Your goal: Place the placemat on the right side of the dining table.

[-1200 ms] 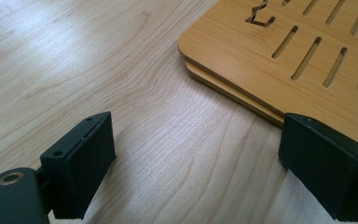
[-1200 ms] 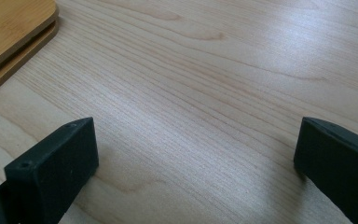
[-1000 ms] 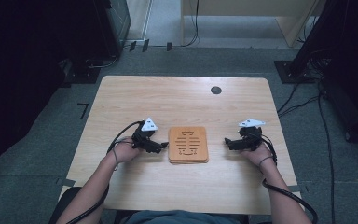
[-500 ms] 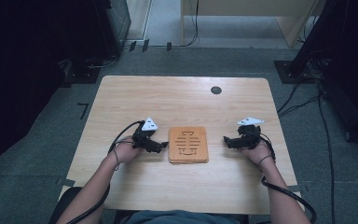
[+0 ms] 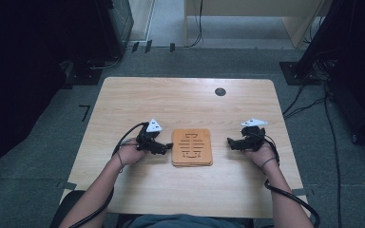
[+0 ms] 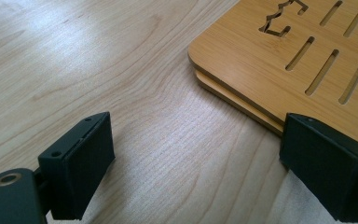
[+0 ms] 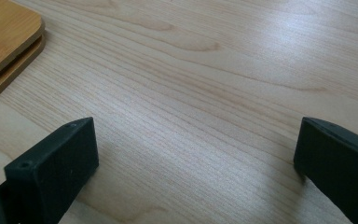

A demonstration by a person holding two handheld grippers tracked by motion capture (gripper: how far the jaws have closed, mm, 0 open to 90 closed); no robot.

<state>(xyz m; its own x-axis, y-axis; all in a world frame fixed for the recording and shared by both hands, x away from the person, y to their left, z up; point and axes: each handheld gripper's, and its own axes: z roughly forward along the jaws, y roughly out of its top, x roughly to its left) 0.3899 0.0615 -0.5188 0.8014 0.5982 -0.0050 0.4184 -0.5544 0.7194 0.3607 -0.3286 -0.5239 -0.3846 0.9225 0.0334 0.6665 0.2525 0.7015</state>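
Two wooden boards are stacked flat on the table, between the two grippers.

The left gripper is held wide open, and the stack's corner is seen just past one of its jaws, very close. The right gripper is also held wide open, with nothing gripped; the stack is set a little apart, off to its side.

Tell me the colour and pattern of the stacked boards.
Honey-brown bamboo boards with cut slots, best in the left gripper view.
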